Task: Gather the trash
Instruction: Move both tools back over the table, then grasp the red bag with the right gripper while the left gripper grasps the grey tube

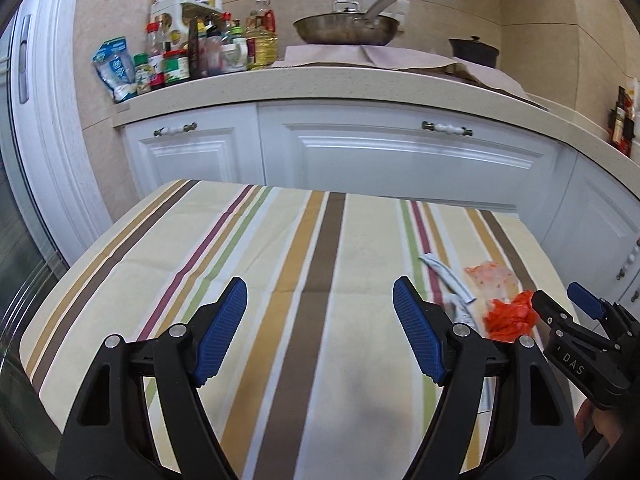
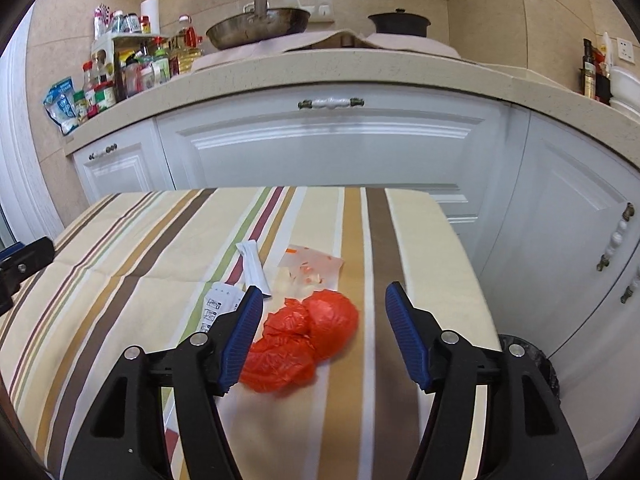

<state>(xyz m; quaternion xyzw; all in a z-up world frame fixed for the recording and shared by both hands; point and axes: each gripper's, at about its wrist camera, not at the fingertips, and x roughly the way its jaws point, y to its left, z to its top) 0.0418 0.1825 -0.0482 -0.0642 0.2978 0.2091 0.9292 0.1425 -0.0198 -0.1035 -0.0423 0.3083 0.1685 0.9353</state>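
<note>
Right gripper (image 2: pixel 320 340) hanging spread over crumpled red plastic bag (image 2: pixel 304 340), nothing pinched, seemingly lining up to grab. Left gripper (image 1: pixel 320 332) also gaping, empty, over bare striped tablecloth (image 1: pixel 200 240). White wrappers (image 2: pixel 252 266) lying just beyond bag, awaiting collection.

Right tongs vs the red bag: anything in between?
Nothing. In the right wrist view the red bag lies on the striped cloth inside the open right tongs, near the left pad, not gripped.
</note>
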